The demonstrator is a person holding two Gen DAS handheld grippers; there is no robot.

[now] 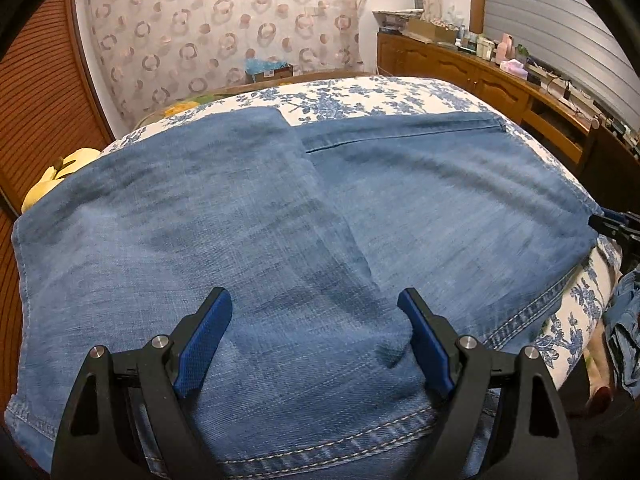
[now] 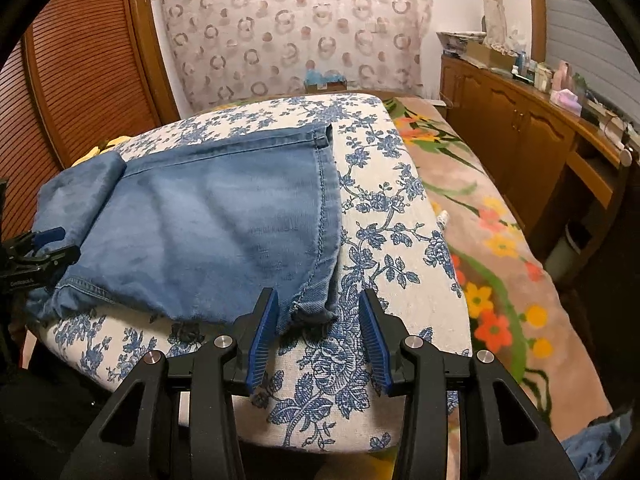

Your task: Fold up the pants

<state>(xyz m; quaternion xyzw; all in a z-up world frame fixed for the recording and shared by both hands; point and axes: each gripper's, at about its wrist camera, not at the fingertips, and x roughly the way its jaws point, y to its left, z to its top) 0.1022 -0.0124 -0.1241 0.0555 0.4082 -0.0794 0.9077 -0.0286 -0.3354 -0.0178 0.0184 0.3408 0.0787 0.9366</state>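
While spread flat on blue-flowered white cloth [image 2: 400, 240], folded blue denim pants [image 1: 280, 220] beneath wide-open left gripper [image 1: 316, 320]; frayed near-right corner between half-open right gripper [image 2: 318, 320] pads, untouched.

One pair of blue denim pants [image 1: 280, 220] lies folded on one board padded in one blue-flowered white cover [image 2: 400, 240]. Two tools are in view: the left tool [image 1: 316, 312] and the right tool [image 2: 318, 308], each with two blue fingers [image 1: 204, 344]. One flowered blanket [image 2: 500, 220] lies on the right, one long wooden cabinet [image 2: 520, 128] beyond it.
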